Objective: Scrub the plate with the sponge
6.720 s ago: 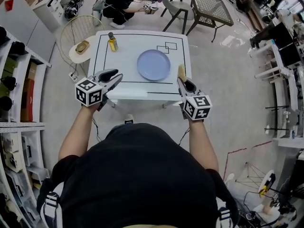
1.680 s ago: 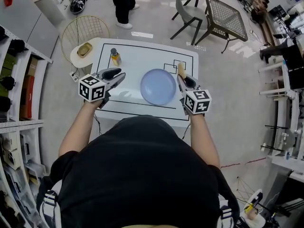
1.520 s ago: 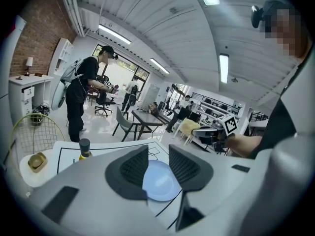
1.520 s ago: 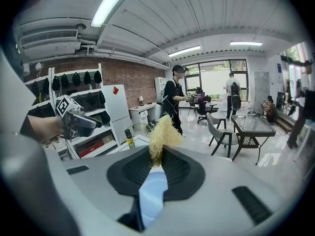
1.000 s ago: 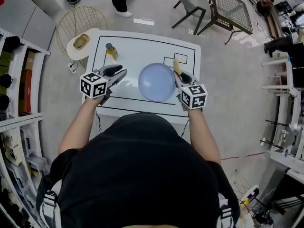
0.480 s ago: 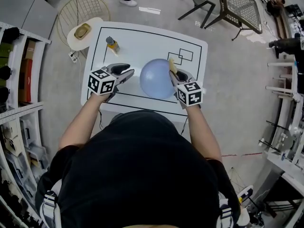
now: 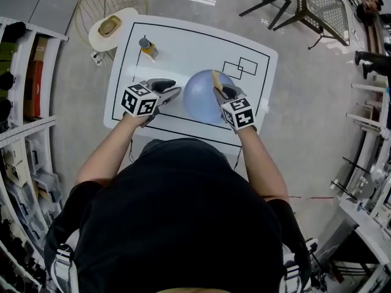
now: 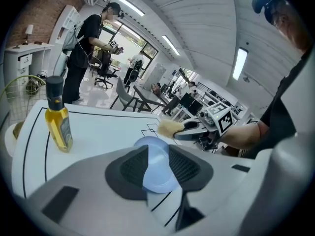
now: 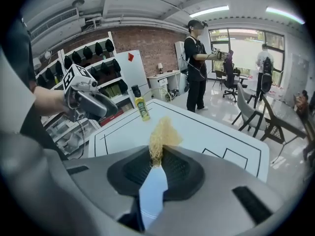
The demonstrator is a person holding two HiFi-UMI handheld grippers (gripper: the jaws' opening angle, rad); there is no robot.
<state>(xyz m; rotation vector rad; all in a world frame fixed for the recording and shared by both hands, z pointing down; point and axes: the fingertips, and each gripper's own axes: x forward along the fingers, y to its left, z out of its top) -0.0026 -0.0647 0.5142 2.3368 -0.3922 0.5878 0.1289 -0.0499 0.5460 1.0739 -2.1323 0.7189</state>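
Over round pale-blue plate (image 7: 200,99): fibrous yellow sponge (image 7: 215,77) in right tongs (image 7: 220,86)

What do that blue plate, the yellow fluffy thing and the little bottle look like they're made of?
Plate: pale blue, smooth, even colour with little shine; plastic or glazed ceramic, hard to tell which.
Sponge: yellowish, frayed and stringy, so probably loofah or coarse scrubbing fibre rather than foam.
Bottle: see-through wall with yellow liquid showing inside, dark cap; clear plastic or glass.

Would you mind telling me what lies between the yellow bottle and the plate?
Only bare white tabletop lies between the bottle and the plate; both the head view and the left gripper view show it.
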